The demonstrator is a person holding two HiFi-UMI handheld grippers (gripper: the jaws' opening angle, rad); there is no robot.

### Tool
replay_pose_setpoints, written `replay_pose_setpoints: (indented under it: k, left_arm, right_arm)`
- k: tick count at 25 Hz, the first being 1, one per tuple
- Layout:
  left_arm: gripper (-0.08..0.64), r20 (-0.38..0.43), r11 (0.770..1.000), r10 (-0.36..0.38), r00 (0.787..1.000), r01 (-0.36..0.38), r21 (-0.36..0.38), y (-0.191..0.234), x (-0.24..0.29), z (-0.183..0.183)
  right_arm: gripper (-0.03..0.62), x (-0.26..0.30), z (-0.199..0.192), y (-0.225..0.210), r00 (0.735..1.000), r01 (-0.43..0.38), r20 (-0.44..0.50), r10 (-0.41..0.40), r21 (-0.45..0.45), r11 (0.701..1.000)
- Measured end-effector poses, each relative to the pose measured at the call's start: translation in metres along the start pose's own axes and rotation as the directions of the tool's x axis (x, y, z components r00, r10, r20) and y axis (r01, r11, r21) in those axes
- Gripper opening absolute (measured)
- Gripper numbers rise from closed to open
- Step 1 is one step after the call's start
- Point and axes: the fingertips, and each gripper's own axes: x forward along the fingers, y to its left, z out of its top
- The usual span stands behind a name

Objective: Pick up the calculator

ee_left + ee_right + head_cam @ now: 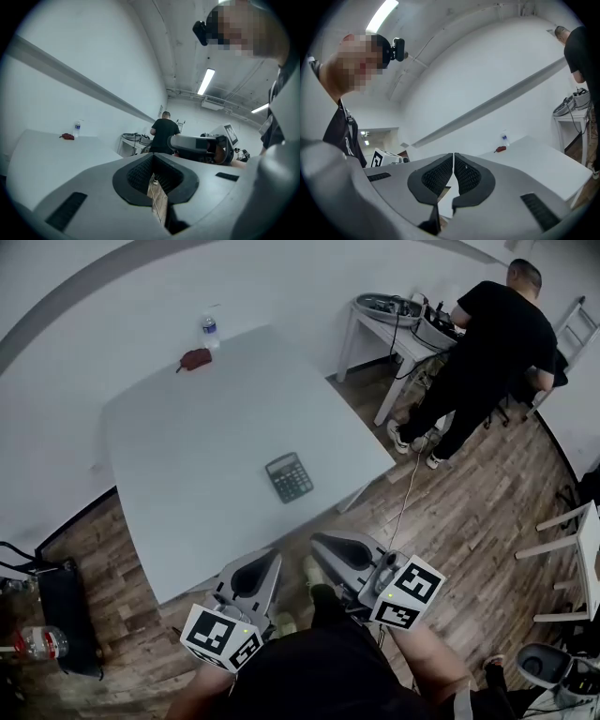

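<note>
The dark grey rectangular calculator (pixel 289 476) lies flat on the white rectangular tabletop (pixel 187 456), near the edge closest to the person and a little in from the corner on the right. Nothing else lies close to it. A clear plastic water bottle (pixel 210 331) and a small red object (pixel 195 359) sit well apart from it at the far side.

Both tools are held back off the tabletop, over the wooden plank floor (pixel 450 512), and point roughly level towards the near edge. The left tool (pixel 273 557) has its jaws together on nothing, with only floor showing through the slot behind the tips. The right tool (pixel 318 541) is likewise closed and empty.

The calculator lies straight ahead, between the lines of the two tools. In the head view the right tool looks slightly nearer, though the difference is small. The calculator's long axis runs away from the person and leans a little to the left at the far end (the display end). Its narrow width therefore lies roughly crosswise to the approach.

As I judge it, whichever tool goes must first open, move forward over the edge and tip downward. It can then close across that narrow width, since the thin flat body offers little height to grip.
</note>
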Motion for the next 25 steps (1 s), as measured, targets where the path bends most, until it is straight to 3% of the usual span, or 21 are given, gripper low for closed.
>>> replay_pose_setpoints:
  k: [6,10,17,21,25]
  left_arm:
    - [0.006,0.016,0.998,0.063,0.998,-0.062,-0.018,0.029,0.056,0.017]
    - [0.006,0.008,0.993,0.113,0.994,-0.112,-0.047,0.058,0.093,0.021]
    - [0.006,-0.035,0.973,0.215,0.976,-0.217,-0.078,0.096,0.123,0.003]
    - [0.006,-0.047,0.963,0.245,0.968,-0.249,-0.1,0.113,0.142,-0.007]
    - [0.006,-0.067,0.953,0.274,0.959,-0.281,-0.112,0.129,0.159,-0.01]
  right_arm:
    - [0.015,0.026,0.015,-0.077,0.996,-0.039,-0.075,0.04,0.014,0.999]
    - [0.015,0.053,0.001,-0.142,0.978,-0.092,-0.182,0.097,0.034,0.995]
    - [0.018,0.1,-0.064,-0.236,0.891,-0.222,-0.381,0.247,0.11,0.969]
    - [0.026,0.119,-0.102,-0.27,0.819,-0.289,-0.477,0.319,0.137,0.947]
    - [0.067,0.135,-0.137,-0.307,0.756,-0.306,-0.551,0.353,0.178,0.935]
